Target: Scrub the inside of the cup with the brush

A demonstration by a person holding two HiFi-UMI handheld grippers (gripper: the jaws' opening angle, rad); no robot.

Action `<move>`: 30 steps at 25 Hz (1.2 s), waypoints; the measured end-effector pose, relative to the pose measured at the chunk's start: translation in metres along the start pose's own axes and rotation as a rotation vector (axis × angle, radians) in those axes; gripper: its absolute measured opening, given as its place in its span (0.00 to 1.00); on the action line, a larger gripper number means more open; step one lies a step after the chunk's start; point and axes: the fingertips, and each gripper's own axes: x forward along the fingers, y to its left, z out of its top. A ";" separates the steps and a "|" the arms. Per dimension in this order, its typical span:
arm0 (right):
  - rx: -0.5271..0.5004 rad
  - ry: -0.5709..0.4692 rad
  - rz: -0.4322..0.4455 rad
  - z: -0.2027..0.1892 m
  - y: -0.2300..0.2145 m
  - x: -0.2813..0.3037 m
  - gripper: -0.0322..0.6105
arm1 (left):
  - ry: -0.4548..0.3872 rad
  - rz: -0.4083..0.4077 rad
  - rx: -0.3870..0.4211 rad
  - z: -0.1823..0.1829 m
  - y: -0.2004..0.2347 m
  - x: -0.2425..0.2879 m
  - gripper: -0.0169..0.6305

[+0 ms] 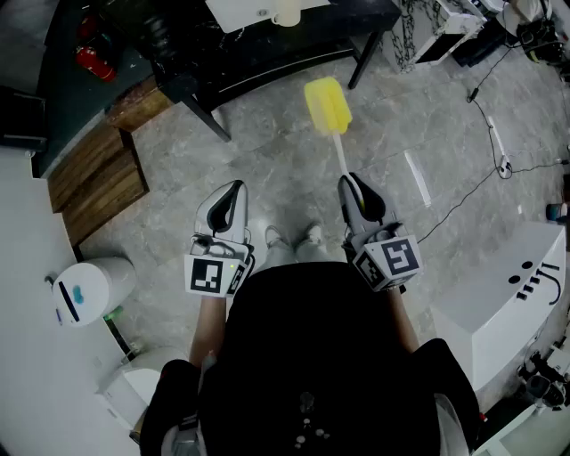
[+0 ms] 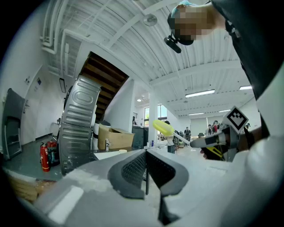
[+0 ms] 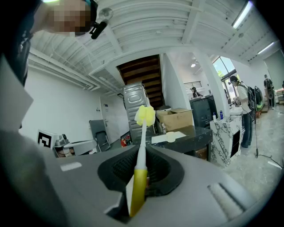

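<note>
I stand on a stone floor with both grippers held out at waist height. My right gripper is shut on the brush's handle. The brush's yellow sponge head sticks out ahead of it on a white stem. A cream cup stands on a white sheet on the dark table, well beyond the brush. My left gripper is shut, with nothing between its pads, level beside the right one.
Wooden steps and a red fire extinguisher are at the left. A white bin stands near my left side, a white machine at my right. Cables trail over the floor. A person stands far off.
</note>
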 end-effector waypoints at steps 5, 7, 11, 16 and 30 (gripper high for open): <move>0.001 0.006 0.011 -0.002 -0.001 0.004 0.11 | 0.005 0.013 -0.003 -0.003 0.001 0.000 0.03; 0.001 0.007 0.020 -0.003 -0.001 0.003 0.11 | 0.008 0.019 -0.003 -0.004 0.000 0.000 0.03; 0.001 0.009 0.030 -0.002 -0.005 0.003 0.11 | 0.004 0.024 0.000 -0.003 -0.005 0.004 0.03; -0.002 0.004 0.040 0.001 -0.016 -0.003 0.11 | -0.005 0.018 0.010 0.000 -0.018 0.015 0.03; -0.028 -0.032 0.054 0.012 -0.057 -0.031 0.11 | -0.058 0.077 0.003 0.002 -0.050 0.035 0.03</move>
